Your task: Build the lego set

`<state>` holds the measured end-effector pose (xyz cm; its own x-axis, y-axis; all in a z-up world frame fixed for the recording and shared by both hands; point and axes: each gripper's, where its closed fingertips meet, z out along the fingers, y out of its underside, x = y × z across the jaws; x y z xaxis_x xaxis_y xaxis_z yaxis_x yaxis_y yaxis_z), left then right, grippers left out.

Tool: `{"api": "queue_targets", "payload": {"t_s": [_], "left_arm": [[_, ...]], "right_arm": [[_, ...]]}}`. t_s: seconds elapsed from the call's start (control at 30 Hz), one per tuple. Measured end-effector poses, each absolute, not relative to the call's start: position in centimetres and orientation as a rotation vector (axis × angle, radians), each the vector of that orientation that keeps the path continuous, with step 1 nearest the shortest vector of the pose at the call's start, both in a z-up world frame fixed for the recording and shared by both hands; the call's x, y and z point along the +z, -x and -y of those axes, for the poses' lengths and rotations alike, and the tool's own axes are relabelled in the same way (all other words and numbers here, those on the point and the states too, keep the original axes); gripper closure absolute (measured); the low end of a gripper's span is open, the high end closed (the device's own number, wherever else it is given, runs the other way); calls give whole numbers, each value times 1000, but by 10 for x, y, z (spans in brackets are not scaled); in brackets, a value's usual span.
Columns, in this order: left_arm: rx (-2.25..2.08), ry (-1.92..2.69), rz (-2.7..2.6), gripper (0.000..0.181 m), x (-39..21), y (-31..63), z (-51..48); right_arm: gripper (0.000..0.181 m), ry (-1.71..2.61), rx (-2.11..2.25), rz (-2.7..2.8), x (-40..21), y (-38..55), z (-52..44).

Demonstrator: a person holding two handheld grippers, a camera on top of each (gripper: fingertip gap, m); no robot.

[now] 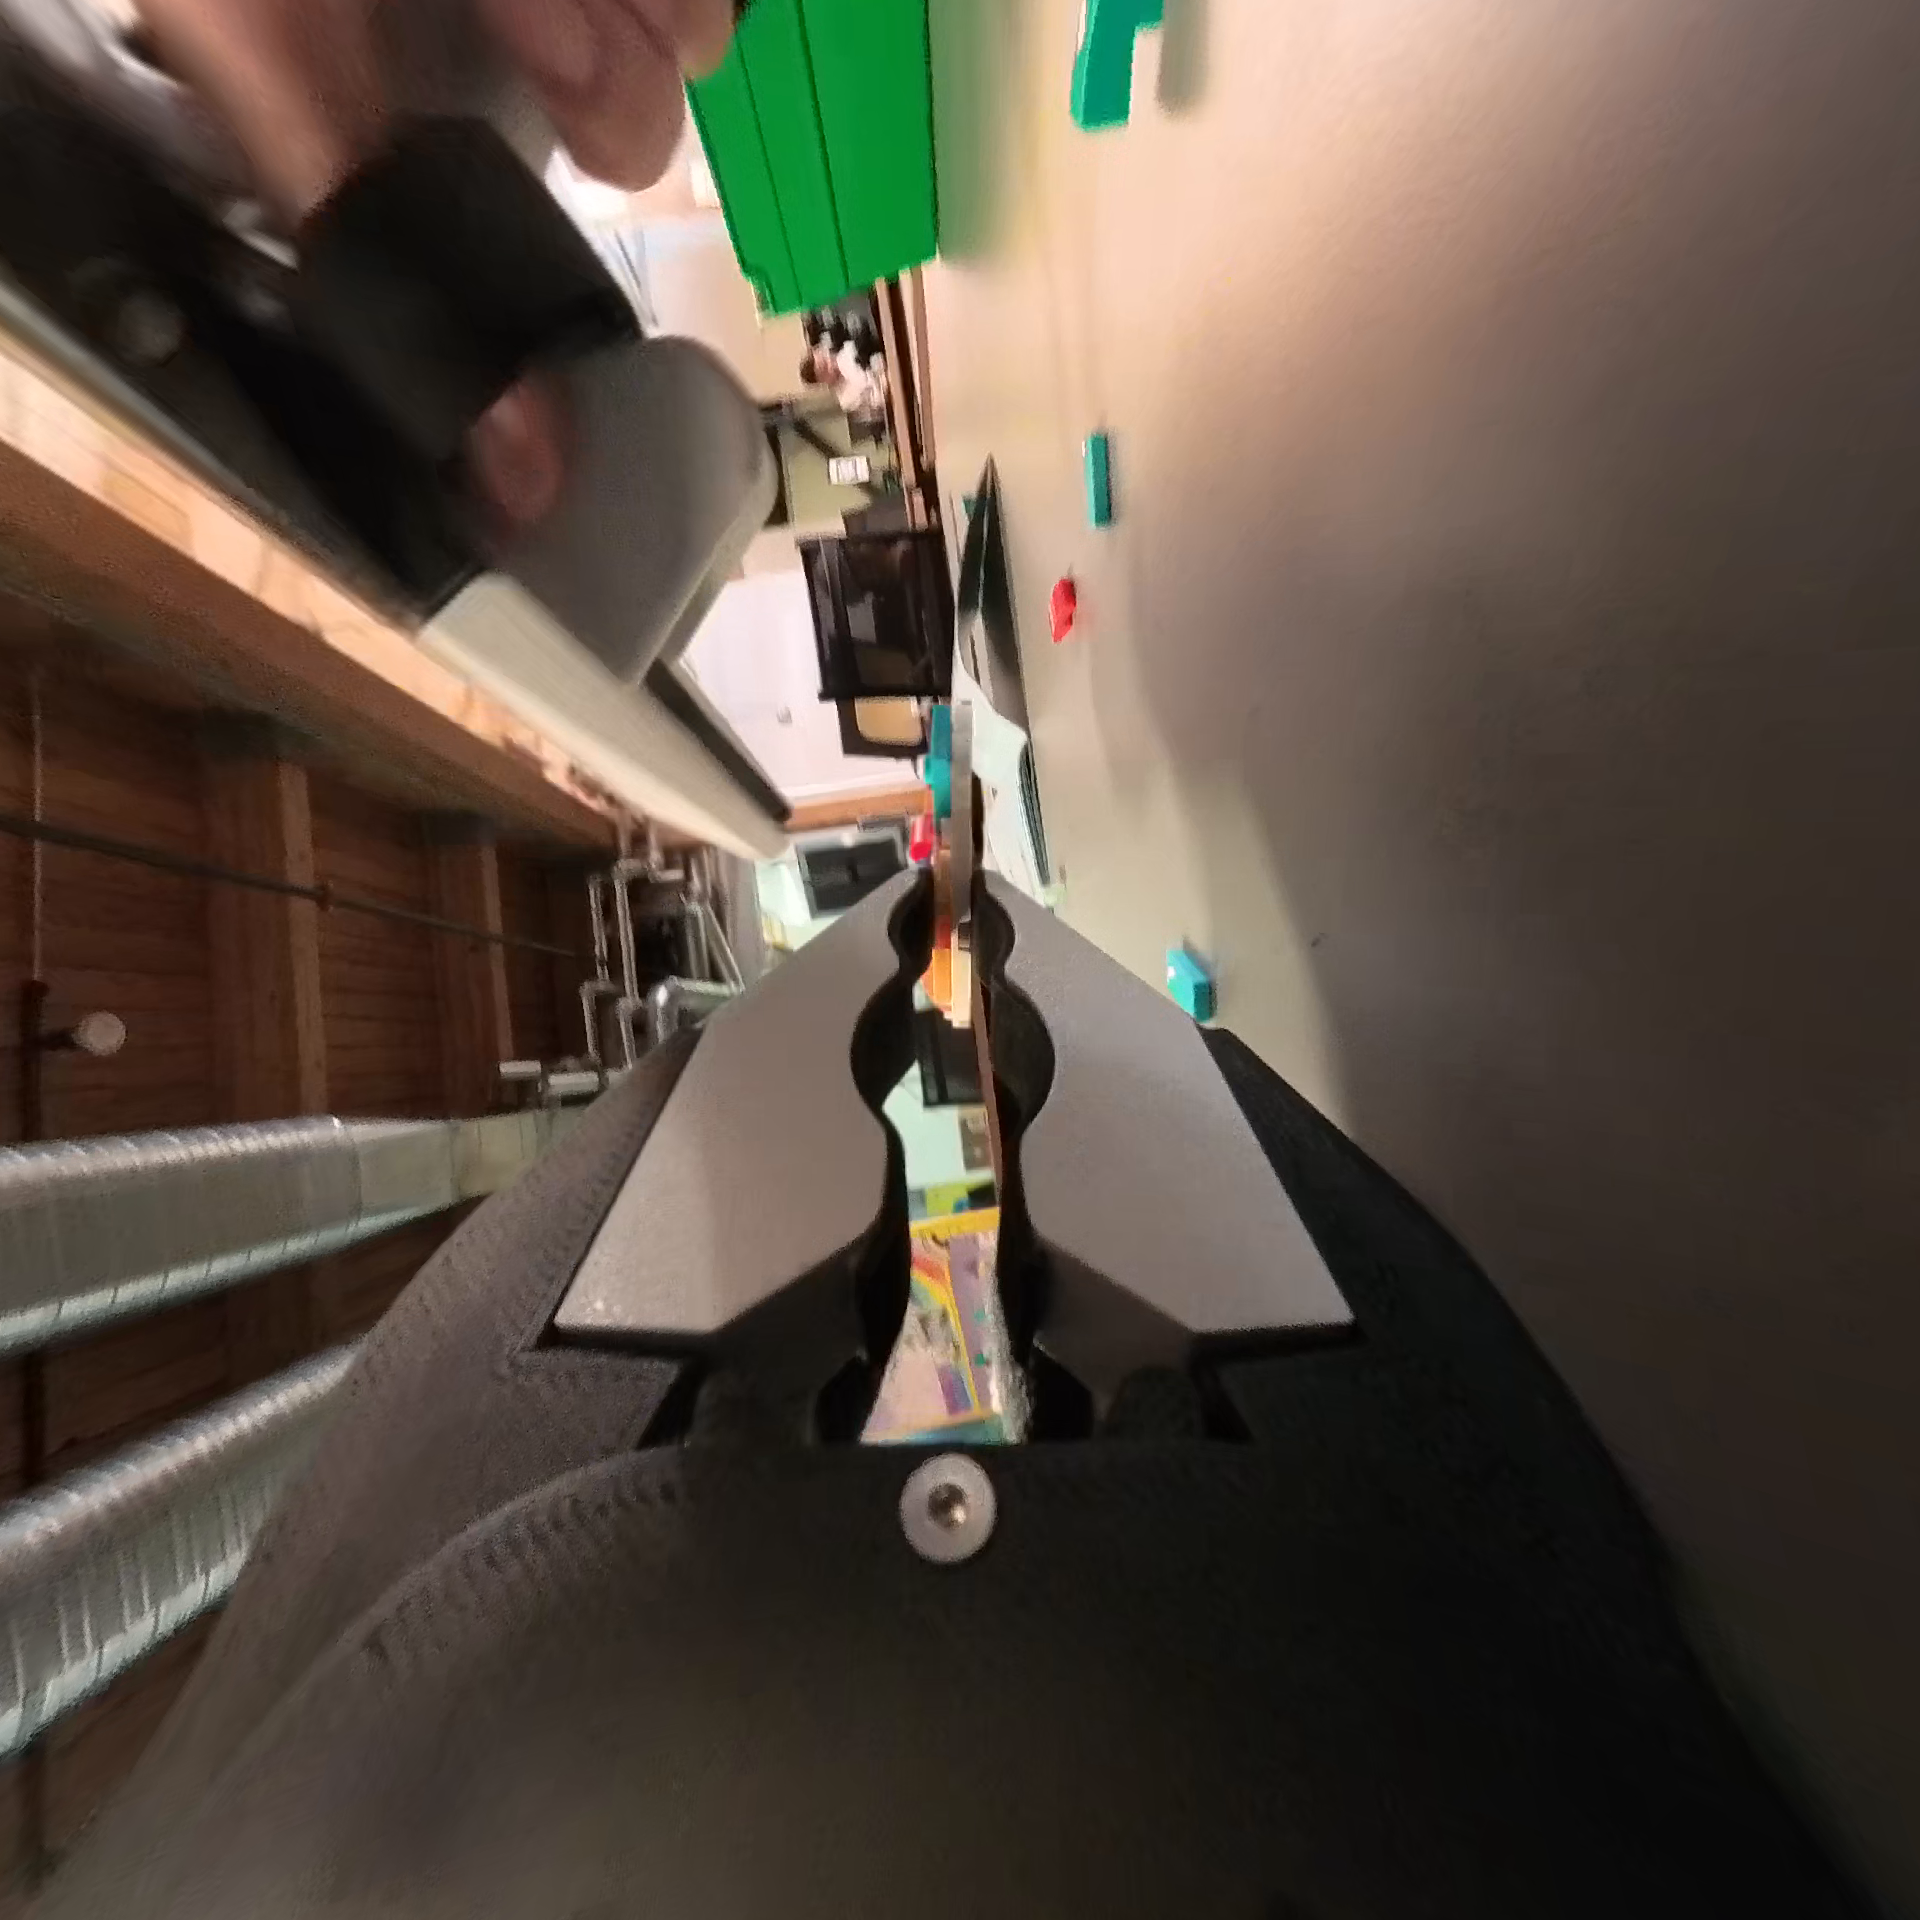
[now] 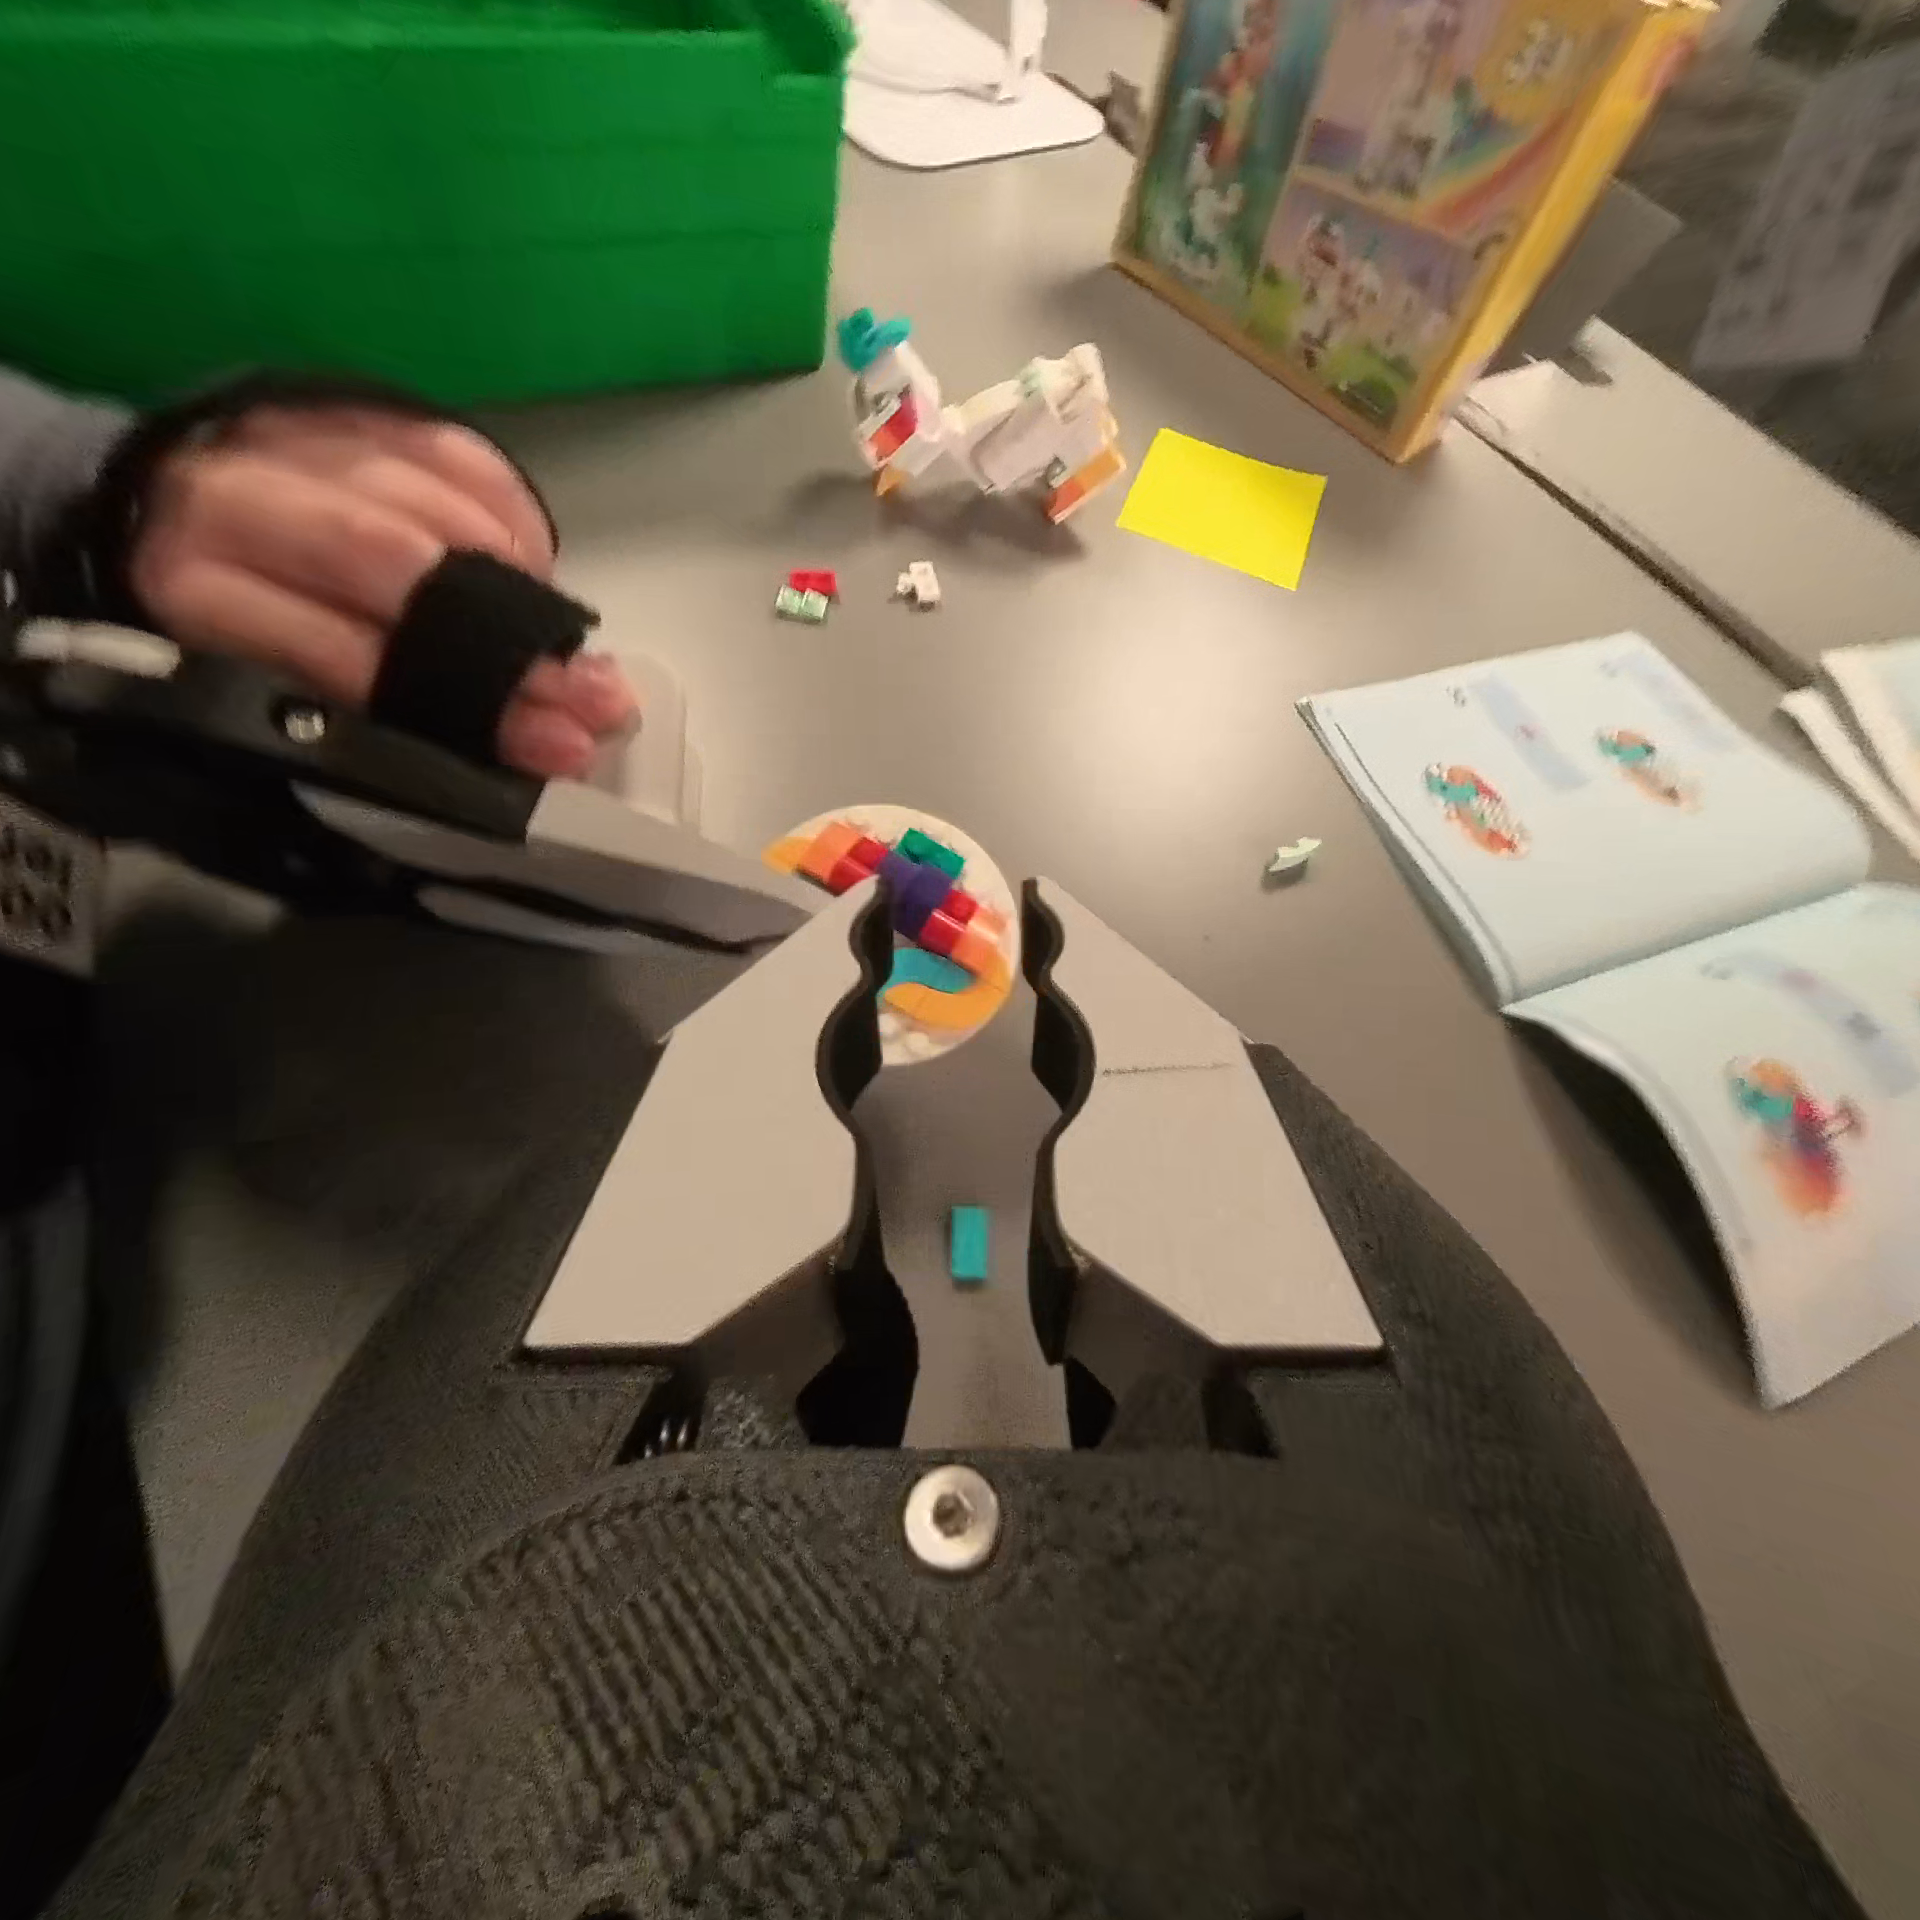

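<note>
In the right wrist view the round white plate (image 2: 940, 940) with its arc of coloured bricks sits just above centre of the frame, right at the tips of the right tool (image 2: 954, 904), lifted off the grey counter (image 2: 1143, 727) as far as I can judge. The left tool (image 2: 774, 914) comes in from the left of the frame, turned on its side, and its tips reach the plate's left edge. So the plate lies dead ahead of the right tool and is nearer to both tools than anything else.

The left wrist view shows the plate edge-on: a thin white sliver (image 1: 964, 821) between the left tool's tips, which stand narrow and appear to pinch it. The right tool stands moderately wide and holds nothing; its left finger (image 2: 871, 925) overlaps the plate's edge, though contact cannot be told.

A small teal brick (image 2: 968, 1245) lies on the counter low in the gap between the right tool's fingers, its long axis running along them. That is likely the next pick, and it calls for pulling back and down.
</note>
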<state>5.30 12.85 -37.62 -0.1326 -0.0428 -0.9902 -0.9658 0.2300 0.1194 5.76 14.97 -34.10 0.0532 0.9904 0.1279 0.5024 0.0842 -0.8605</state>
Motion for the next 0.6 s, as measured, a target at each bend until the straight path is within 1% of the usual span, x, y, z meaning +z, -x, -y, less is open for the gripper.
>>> {"api": "queue_targets", "payload": {"t_s": [0.1, 0.13, 0.23, 0.6], "left_arm": [[1058, 978, -1458, 176, -376, -59, -124], [1046, 957, -1463, 176, -376, -62, -122], [1020, 910, -1463, 176, -373, -68, -116], [1009, 906, -1478, 176, -375, -69, -115]], "right_arm": [[155, 1367, 659, 1758, -344, -60, -145], [152, 1316, 627, 1821, -346, -60, -141], [150, 1200, 534, 1965, -354, -58, -132], [150, 1159, 447, 2039, -359, -59, -133]]}}
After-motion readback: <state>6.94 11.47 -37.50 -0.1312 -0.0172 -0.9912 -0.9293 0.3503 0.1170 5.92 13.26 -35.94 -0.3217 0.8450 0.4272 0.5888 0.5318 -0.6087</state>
